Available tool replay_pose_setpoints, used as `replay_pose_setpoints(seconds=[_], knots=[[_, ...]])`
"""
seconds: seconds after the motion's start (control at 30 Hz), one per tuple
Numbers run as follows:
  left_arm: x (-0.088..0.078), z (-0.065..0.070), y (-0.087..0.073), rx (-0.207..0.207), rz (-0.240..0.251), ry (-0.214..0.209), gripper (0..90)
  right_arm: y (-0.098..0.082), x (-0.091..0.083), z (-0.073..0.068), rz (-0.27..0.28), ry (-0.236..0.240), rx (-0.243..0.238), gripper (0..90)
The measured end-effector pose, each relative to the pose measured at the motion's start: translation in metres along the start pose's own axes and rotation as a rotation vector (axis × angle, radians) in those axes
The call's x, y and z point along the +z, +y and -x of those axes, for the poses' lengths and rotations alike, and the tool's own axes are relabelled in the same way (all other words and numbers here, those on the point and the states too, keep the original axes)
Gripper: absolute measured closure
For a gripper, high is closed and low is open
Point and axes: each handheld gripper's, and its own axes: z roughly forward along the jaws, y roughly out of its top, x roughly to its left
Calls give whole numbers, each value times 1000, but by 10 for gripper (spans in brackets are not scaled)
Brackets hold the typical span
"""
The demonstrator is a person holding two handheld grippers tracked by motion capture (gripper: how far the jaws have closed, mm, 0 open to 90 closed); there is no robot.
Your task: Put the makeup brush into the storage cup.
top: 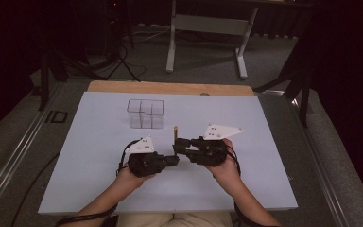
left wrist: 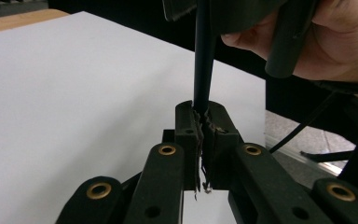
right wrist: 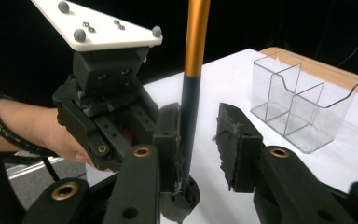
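Note:
A thin pen stands upright, its orange upper half (right wrist: 196, 37) above a black lower half (left wrist: 203, 56); its tip shows as a short orange stick (top: 175, 131) at the middle of the white sheet. My left gripper (left wrist: 204, 126) is shut on the black lower end, near the table top (top: 174, 159). My right gripper (right wrist: 200, 135) comes in from the right (top: 177, 145) with its jaws either side of the shaft. The pen leans on the left jaw in that view, and a clear gap separates it from the other jaw. It is open.
A clear plastic organiser with several compartments (top: 145, 114) (right wrist: 303, 105) stands empty behind the grippers. The white sheet (top: 99, 142) covers a wooden table whose far edge (top: 170, 88) shows. A desk frame (top: 208, 28) stands on the floor beyond.

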Motion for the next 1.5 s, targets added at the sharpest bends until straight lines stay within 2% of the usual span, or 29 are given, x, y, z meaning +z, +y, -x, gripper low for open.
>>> replay_pose_setpoints(seconds=[0.33,0.5,0.77,0.83,0.9,1.07,1.27,1.3,1.43,1.5], knots=[[2,-1,0,10,-3,-8,862,0,2,-1,-3,21,-4,822],[3,-3,0,13,-7,-9,862,0,2,-1,-10,23,5,836],[5,-4,2,4,-10,-14,849,0,1,-3,-9,-7,-15,840],[4,-4,2,-5,-5,-6,826,0,0,-3,-3,-7,-16,840],[3,-3,2,16,-8,2,776,1,-1,-3,-1,-19,-23,840],[-4,-3,-1,-9,-3,-16,722,3,-7,-1,6,-37,-21,840],[-12,-4,0,-15,6,-8,721,2,-11,1,6,-48,-17,840],[-19,-4,4,-11,10,1,699,1,-12,2,5,-54,-14,840],[-24,-3,8,-10,25,4,673,0,-14,3,5,-57,-10,840],[-30,-3,13,-8,44,7,631,-1,-15,3,7,-55,-5,840]])
